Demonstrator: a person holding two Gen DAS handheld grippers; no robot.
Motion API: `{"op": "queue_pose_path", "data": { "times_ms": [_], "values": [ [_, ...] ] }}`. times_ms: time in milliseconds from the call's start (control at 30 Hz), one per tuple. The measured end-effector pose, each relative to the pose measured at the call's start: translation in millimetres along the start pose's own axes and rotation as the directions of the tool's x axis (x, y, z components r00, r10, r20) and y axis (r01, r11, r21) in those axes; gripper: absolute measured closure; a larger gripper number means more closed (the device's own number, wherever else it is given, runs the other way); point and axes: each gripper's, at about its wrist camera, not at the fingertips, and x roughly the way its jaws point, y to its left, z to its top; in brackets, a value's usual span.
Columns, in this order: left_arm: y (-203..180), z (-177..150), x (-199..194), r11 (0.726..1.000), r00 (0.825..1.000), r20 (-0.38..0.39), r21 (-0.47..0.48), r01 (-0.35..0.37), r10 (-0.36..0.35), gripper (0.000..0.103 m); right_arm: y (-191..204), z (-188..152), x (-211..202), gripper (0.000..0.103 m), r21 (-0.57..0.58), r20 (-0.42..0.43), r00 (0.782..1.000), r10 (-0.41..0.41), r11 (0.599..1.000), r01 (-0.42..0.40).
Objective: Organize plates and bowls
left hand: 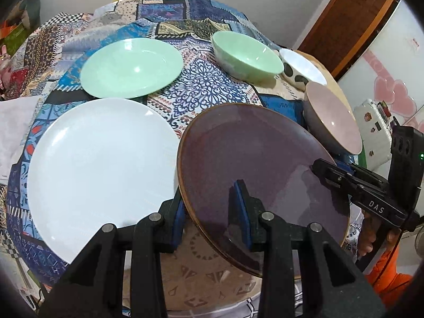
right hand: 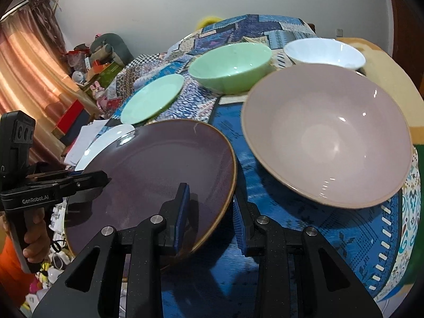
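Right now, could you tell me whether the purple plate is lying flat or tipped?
Tipped. The purple plate is raised off the cloth at a slant, its rim between the fingers of both the left gripper and right gripper.

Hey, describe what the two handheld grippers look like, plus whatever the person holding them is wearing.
Both are black plastic with blue ridged pads on the fingers and round silver pivot pins. The right gripper reads "DAS" in white on its side and shows a small green light; the left gripper reads "GenRobot.AI". Each carries a black boxy module above its pistol-style handle. The person wears an orange sleeve.
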Motion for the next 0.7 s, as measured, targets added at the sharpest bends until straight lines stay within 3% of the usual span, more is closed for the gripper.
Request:
{"op": "queue_pose_path", "data": {
  "times_ms": [433,700],
  "values": [
    [-4,-2,23,1.000,0.998,-0.062,-0.003,0.012,-0.012,0.068,-14,-3,1,0.075,0.013,-0.023,1.000,-0.013,1.000,0.014],
    [-14,-12,17,0.995,0.996,-0.023,0.064,-0.079,0.081,0.067,-10,-4,-4,0.072,-0.020,-0.034,0.999,-0.040,0.999,0.040]
  ]
}}
